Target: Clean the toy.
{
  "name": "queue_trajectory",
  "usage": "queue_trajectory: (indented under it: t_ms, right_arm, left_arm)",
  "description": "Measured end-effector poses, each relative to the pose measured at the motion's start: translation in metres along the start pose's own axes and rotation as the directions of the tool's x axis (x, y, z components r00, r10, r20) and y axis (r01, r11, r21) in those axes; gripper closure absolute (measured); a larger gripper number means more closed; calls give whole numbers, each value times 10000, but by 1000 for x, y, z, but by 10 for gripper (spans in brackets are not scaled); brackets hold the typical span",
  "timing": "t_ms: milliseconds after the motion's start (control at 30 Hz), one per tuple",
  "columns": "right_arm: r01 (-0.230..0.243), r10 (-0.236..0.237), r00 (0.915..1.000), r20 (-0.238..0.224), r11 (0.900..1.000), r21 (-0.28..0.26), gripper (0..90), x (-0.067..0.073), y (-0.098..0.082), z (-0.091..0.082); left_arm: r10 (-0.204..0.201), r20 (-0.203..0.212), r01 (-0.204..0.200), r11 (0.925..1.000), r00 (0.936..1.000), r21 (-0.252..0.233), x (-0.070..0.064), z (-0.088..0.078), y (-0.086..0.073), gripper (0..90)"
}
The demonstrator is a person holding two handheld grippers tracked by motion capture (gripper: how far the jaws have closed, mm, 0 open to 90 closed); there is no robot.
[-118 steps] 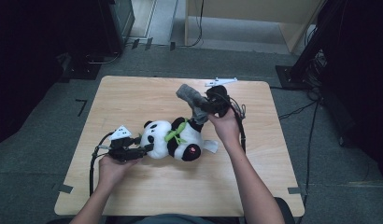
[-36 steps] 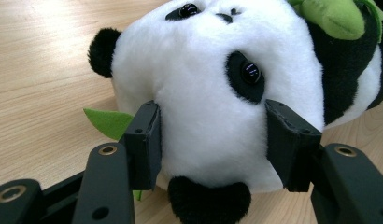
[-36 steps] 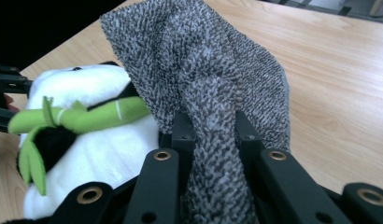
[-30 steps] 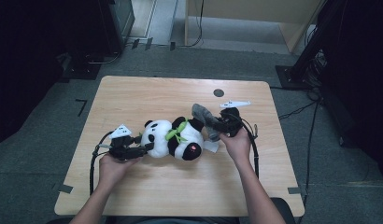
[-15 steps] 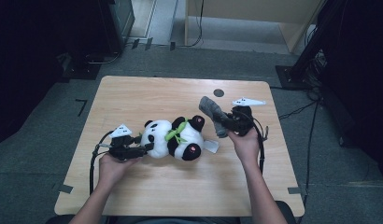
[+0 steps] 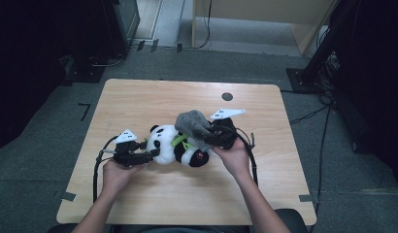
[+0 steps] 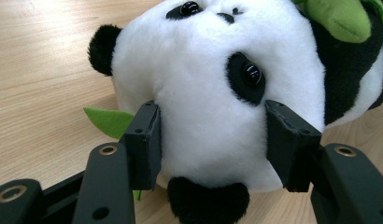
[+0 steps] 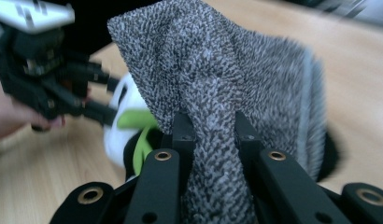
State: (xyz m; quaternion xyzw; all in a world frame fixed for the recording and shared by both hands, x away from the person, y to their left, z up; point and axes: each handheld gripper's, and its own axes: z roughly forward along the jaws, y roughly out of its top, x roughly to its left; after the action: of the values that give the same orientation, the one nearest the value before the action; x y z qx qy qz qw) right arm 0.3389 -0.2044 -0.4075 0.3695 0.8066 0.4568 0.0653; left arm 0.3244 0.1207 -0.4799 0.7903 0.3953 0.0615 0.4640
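Observation:
A black-and-white panda plush (image 6: 175, 145) with green leaf trim lies on its side on the wooden table (image 6: 139, 102). My left gripper (image 6: 151, 154) is shut on the panda's head (image 7: 203, 70), and its pads (image 7: 145, 140) press into the white fur on both sides. My right gripper (image 6: 207, 134) is shut on a grey knitted cloth (image 6: 191, 122), which hangs just over the panda's body. In the right gripper view the cloth (image 8: 217, 60) is pinched between the jaws of the right gripper (image 8: 213, 126), with the panda (image 8: 117, 130) and the left gripper (image 8: 49, 88) behind it.
A small dark round hole (image 6: 227, 96) sits near the table's far edge. Black cables (image 6: 96, 170) trail from both grippers across the table. Dark equipment and cables stand on the floor around the table.
My right gripper has carried the grey cloth leftward from beside the panda to just over its body. The left gripper and the panda have stayed in place.

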Motion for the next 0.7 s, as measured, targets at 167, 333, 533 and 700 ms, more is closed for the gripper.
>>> queue_trajectory:
  t_ms: [167,333,533,700]
  right_arm:
    - [-475,487,9981,-373,9984,301,775,-9,-13,13]
    - [-594,617,9966,-550,9973,432,775,-18,-23,8]
    - [-908,931,9953,-277,9930,754,774,-34,-38,-1]
    - [-1364,1396,9897,-316,9869,856,775,-46,-48,-1]
  left_arm:
    - [-132,-4,132,9999,9999,72,0,0,-1,440]
    - [-93,-120,95,9999,9999,137,-2,0,-1,443]
    - [-201,-75,201,9998,9998,33,-1,1,-1,442]
    - [-268,-20,268,9996,9996,51,0,1,0,440]
